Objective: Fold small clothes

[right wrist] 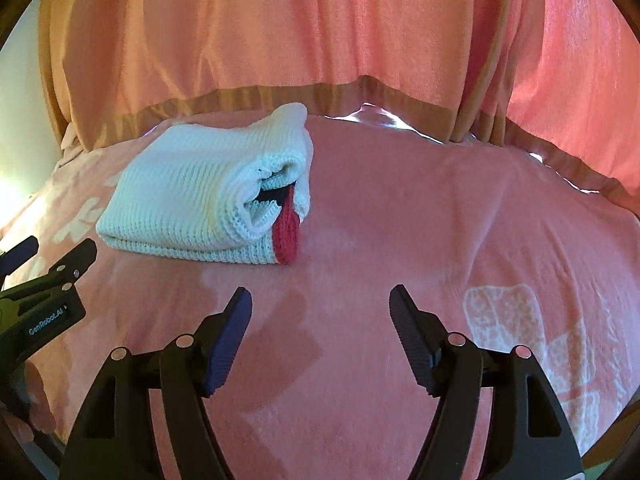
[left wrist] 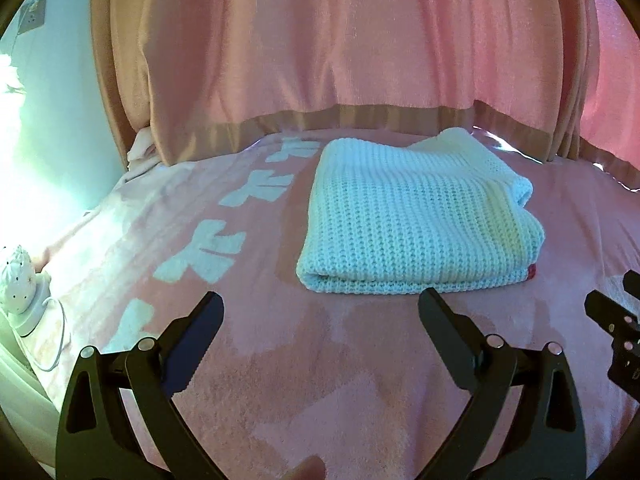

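A white knitted garment lies folded into a thick rectangle on the pink blanket. In the right wrist view the garment shows its layered open end with a red knitted edge. My left gripper is open and empty, just in front of the garment's near edge. My right gripper is open and empty, in front of and to the right of the garment, apart from it. The right gripper shows at the right edge of the left wrist view, the left gripper at the left edge of the right wrist view.
A pink curtain with a brown hem hangs behind the blanket. A small white lamp with a cord stands at the left edge. White letter patterns mark the blanket. A shiny strip lies along the far edge.
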The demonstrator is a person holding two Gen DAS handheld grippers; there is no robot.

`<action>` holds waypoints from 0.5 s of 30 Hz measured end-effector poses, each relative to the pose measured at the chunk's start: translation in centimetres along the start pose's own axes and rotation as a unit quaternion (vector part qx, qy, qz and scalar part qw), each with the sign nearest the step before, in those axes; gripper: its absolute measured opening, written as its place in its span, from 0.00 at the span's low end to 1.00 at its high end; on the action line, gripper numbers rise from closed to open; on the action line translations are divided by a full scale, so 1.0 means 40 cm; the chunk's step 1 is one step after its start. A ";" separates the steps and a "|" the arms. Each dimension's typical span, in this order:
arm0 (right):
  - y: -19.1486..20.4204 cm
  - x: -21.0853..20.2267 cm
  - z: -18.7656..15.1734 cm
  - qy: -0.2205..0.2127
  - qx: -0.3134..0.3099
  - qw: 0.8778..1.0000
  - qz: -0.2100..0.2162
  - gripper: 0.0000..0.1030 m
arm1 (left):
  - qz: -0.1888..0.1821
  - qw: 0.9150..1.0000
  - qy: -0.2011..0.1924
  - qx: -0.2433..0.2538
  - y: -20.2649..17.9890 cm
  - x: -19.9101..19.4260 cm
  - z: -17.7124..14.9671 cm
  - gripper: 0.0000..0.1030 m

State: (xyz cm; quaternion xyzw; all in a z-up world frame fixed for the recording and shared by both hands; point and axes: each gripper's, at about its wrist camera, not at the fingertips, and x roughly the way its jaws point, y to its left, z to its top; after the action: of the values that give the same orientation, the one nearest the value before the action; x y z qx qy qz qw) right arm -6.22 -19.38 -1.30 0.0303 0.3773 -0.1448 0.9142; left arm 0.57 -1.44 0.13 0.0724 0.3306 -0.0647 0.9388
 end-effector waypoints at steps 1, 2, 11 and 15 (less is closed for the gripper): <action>0.003 0.001 -0.001 0.001 -0.001 1.000 0.000 0.68 | -0.001 1.000 0.000 0.001 -0.003 0.000 -0.001 0.93; 0.005 0.002 -0.001 0.001 -0.002 1.000 0.000 0.68 | -0.002 1.000 0.000 0.002 -0.005 0.000 -0.002 0.93; 0.034 0.015 -0.010 -0.003 -0.007 1.000 -0.002 0.69 | -0.003 1.000 0.011 -0.007 -0.014 0.021 -0.017 0.93; 0.041 0.026 -0.012 0.002 -0.008 1.000 0.001 0.69 | -0.004 1.000 0.014 -0.008 -0.013 0.030 -0.020 0.93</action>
State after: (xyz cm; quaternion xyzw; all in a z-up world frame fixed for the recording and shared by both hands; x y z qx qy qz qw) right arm -5.38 -17.99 -2.47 0.0238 0.3807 -0.1402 0.9137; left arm 0.92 -1.90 -1.30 0.0641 0.3449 -0.0650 0.9342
